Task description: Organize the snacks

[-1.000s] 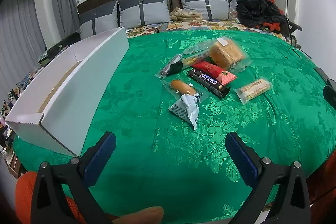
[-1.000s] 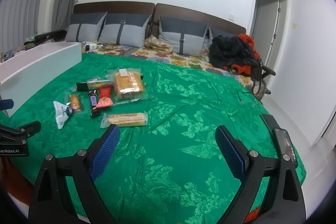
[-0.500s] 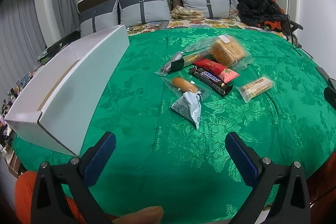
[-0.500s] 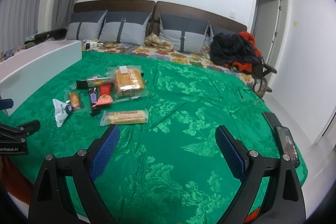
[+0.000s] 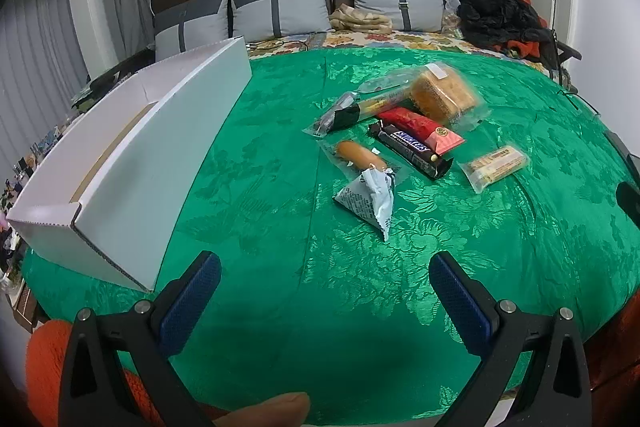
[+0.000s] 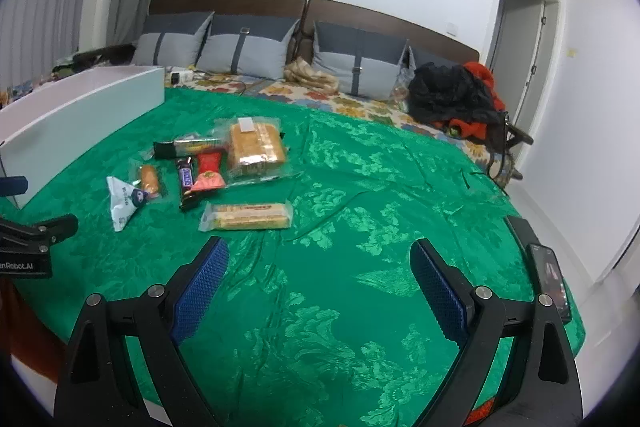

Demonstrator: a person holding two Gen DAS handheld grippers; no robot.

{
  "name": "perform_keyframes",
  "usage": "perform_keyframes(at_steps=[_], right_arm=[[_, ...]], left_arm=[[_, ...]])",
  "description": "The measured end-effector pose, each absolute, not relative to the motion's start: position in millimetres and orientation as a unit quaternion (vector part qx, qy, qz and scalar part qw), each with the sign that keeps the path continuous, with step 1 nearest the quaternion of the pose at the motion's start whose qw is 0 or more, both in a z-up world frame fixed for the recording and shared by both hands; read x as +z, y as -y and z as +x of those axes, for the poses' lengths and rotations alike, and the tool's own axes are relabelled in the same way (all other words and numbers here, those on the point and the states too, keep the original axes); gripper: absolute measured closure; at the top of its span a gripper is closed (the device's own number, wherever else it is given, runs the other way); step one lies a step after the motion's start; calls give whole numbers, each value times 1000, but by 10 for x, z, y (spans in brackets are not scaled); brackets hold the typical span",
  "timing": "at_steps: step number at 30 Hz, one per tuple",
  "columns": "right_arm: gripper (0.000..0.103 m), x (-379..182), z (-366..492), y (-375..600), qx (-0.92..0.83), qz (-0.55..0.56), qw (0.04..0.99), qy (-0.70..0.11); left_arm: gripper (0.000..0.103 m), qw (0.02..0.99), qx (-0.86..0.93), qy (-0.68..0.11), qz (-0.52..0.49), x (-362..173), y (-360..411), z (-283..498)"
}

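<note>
We hold left gripper [image 5: 324,275] and right gripper [image 6: 319,263] both spread wide, empty, over green bedspread [image 5: 280,307]. Ahead: triangular white packet [image 5: 370,201], Snickers bar [image 5: 412,149], wafer pack [image 6: 248,216], bread loaf [image 6: 256,145]. White box [image 5: 160,155] left.

left gripper [image 5: 324,277]: black frame, blue ridged pads, silver screws | right gripper [image 6: 318,265]: same | orange sleeve [image 5: 44,367]
</note>
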State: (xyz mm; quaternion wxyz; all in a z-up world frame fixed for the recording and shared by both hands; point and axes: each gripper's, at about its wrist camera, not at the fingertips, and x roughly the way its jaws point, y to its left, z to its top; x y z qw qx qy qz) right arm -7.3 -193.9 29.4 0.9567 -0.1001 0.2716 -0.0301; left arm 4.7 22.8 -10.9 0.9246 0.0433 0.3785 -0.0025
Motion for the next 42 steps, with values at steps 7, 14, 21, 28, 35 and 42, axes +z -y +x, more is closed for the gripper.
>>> perform_keyframes(at_steps=[7,14,21,28,35,42], right_arm=[[9,268,-64,1919,-28,-102,956,-275],[9,239,-55,1910,-28,-104,954,-279],[9,230,-52,1905,-26,-106,953,-281],[9,196,-41,1893,-21,-105,951,-289],[9,84,45,1901,-5,-92,943,-320],[9,-50,119,1916,12,-79,931,-357]], left_arm=[[0,923,-2,-384,41,-137,-242,65],[0,922,-3,-385,41,-153,-241,74],[0,919,-5,-393,39,-186,-248,97],[0,910,-12,-415,28,-267,-264,140],[0,883,-25,-468,21,-541,-211,455],[0,873,-16,-487,2,-671,-314,543]])
